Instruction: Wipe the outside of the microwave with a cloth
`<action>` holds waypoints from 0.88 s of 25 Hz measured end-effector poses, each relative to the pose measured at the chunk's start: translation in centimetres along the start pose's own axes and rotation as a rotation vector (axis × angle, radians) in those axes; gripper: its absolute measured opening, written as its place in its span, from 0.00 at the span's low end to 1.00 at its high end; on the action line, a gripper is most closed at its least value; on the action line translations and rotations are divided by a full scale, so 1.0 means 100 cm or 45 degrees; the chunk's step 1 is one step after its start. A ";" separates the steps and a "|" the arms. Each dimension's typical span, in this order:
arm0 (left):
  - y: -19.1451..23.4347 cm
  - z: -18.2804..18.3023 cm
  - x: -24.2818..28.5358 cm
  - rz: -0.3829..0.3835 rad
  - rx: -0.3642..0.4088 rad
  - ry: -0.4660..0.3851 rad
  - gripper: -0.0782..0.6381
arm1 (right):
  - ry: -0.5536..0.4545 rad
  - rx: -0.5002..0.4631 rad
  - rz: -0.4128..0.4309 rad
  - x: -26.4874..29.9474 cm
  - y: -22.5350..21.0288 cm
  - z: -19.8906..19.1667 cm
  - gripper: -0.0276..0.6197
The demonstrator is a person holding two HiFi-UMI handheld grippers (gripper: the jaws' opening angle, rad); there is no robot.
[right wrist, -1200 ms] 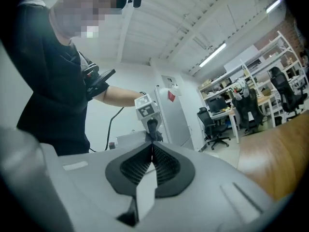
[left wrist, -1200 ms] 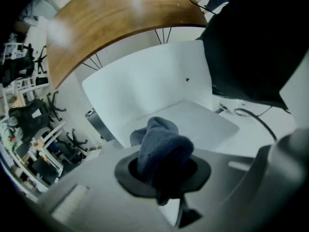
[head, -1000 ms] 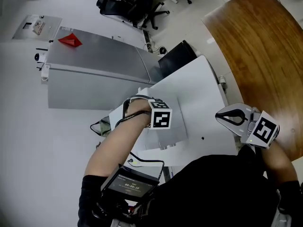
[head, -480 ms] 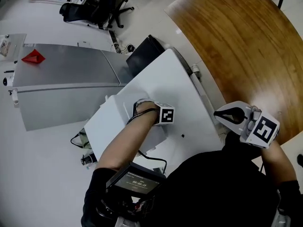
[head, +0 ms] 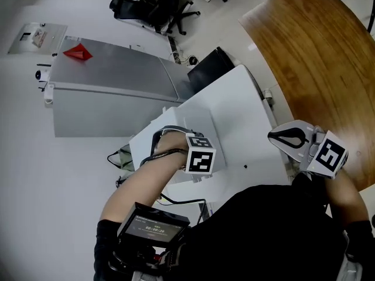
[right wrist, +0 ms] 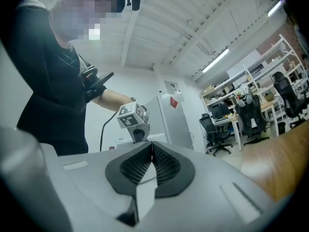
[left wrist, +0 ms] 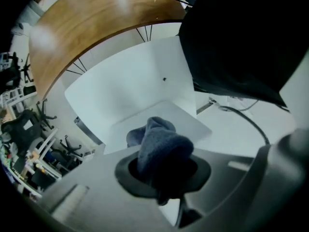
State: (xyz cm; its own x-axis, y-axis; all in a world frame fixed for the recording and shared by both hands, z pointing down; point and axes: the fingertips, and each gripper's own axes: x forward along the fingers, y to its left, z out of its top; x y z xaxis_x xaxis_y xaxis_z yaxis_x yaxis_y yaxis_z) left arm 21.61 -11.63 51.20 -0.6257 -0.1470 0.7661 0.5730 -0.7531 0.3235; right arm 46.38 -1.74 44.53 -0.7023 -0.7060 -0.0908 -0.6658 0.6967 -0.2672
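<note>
Cloth [left wrist: 160,144] pinched in left hand-held gripper [left wrist: 163,174], only in its own view; right hand-held gripper [right wrist: 152,149] pressed together.

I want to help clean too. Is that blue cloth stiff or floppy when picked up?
Probably floppy: the cloth bunches and folds over where the left gripper pinches it. Likely light and grippy, since it looks fuzzy.

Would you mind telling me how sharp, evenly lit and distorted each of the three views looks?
Head view: sharp and evenly lit, though the fisheye bows the wooden table edge. Left gripper view: dark vignetted corners, the cloth near the lens is soft, and there is a glare patch on the wooden table. Right gripper view: the light strip is blown out and the rim is dark.
</note>
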 end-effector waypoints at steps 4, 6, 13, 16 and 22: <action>-0.028 -0.006 0.017 -0.055 -0.040 0.057 0.19 | -0.039 -0.051 0.085 0.014 0.007 0.007 0.05; -0.030 0.011 0.035 -0.102 -0.036 0.044 0.19 | -0.040 -0.051 0.104 0.014 0.010 0.003 0.05; 0.002 0.081 0.136 -0.219 0.068 0.082 0.19 | 0.061 0.033 -0.027 -0.023 -0.002 -0.040 0.05; 0.011 0.100 0.170 -0.263 0.119 0.121 0.19 | 0.116 0.072 -0.099 -0.045 0.003 -0.057 0.05; 0.000 0.098 0.131 -0.202 0.176 0.061 0.19 | 0.135 0.099 -0.143 -0.054 0.012 -0.047 0.05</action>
State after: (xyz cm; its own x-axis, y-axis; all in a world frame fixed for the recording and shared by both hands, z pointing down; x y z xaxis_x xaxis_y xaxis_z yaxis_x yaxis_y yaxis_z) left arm 18.59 -7.20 66.70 -0.7366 -0.0663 0.6731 0.5301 -0.6746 0.5137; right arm 48.20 3.54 49.21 -0.6499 -0.7587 0.0444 -0.7230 0.5992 -0.3439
